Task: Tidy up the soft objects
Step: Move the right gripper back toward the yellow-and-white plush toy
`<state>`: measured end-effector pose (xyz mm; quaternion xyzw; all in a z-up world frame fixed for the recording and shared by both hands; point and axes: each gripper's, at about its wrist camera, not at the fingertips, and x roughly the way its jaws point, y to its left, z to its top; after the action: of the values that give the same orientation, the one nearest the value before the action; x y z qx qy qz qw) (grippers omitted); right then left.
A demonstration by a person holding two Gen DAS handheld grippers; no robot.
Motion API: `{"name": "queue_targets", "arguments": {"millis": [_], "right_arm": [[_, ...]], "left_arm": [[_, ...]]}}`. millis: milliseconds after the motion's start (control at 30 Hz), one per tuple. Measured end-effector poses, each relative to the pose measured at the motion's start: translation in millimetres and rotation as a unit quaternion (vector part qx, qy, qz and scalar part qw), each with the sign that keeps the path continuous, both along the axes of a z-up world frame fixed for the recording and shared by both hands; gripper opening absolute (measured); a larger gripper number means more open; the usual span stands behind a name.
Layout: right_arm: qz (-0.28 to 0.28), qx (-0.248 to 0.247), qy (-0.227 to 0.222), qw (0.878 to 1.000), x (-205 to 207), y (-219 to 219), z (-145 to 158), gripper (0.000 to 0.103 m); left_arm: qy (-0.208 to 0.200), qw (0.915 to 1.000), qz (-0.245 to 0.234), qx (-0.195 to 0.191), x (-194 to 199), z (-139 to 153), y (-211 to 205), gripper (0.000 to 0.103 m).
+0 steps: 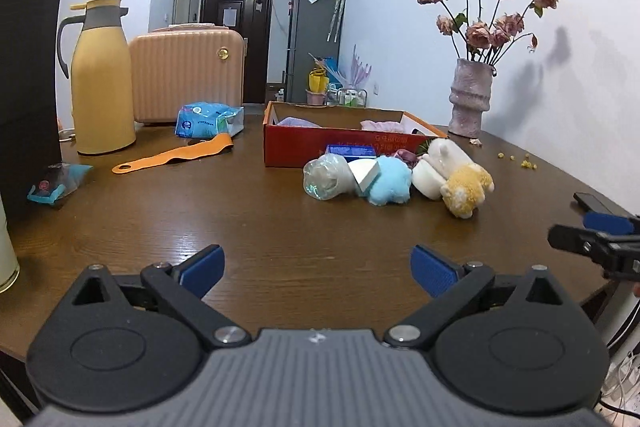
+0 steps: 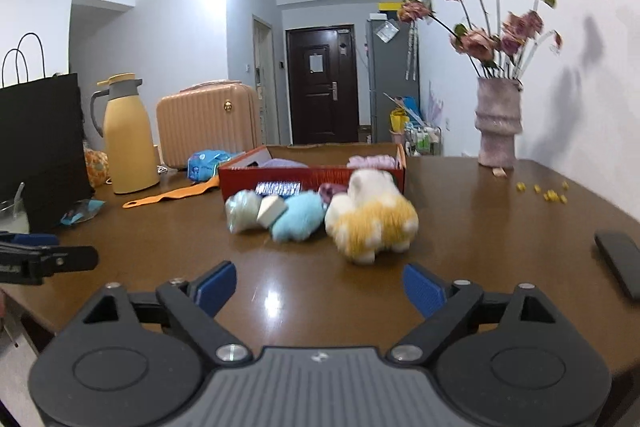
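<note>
A pile of soft things lies on the brown table in front of a red box point(image 1: 304, 143) point(image 2: 312, 174): a yellow-and-white plush point(image 1: 466, 189) point(image 2: 376, 227), a light blue plush point(image 1: 390, 179) point(image 2: 298, 217), a white sponge wedge point(image 1: 366, 175) point(image 2: 270, 209), a clear-wrapped bundle point(image 1: 324, 177) point(image 2: 242, 211) and a white plush point(image 1: 444, 153). Pink and lilac cloths lie inside the box. My left gripper point(image 1: 318, 267) is open and empty, well short of the pile. My right gripper point(image 2: 320, 285) is open and empty, just short of the yellow plush.
On the left stand a yellow thermos point(image 1: 102, 79) point(image 2: 128, 135), a peach case point(image 1: 188, 75), a black paper bag point(image 1: 28, 87), a blue packet point(image 1: 208, 119) and an orange strap point(image 1: 172, 155). A vase of roses point(image 1: 470, 99) point(image 2: 498, 123) stands back right. A dark phone point(image 2: 618, 263) lies at right.
</note>
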<state>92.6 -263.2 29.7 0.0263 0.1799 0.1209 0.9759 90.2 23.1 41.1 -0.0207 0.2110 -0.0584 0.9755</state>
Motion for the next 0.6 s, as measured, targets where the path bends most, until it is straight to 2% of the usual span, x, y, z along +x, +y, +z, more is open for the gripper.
{"name": "queue_targets", "arguments": {"millis": [167,267,400,500,600], "right_arm": [[0.003,-0.002,0.005,1.0,-9,5,-4,0.092],[-0.004,0.013,0.009,1.0,-2,4,-9,0.092],[-0.027,0.044,0.029,0.998,28,0,-20,0.092],[-0.034,0.058,0.027,0.997,56,-1,-22,0.092],[-0.055,0.102,0.042,0.992,95,-7,-21,0.092]], "left_arm": [[-0.002,0.9999,-0.007,-0.008,3,1,-3,0.102],[0.006,0.9999,-0.012,-0.003,10,-5,-7,0.102],[0.008,0.9995,-0.023,0.019,25,-14,-18,0.102],[0.011,0.9988,-0.034,0.033,41,-19,-27,0.102],[0.021,0.9985,-0.04,0.032,62,-19,-33,0.102]]}}
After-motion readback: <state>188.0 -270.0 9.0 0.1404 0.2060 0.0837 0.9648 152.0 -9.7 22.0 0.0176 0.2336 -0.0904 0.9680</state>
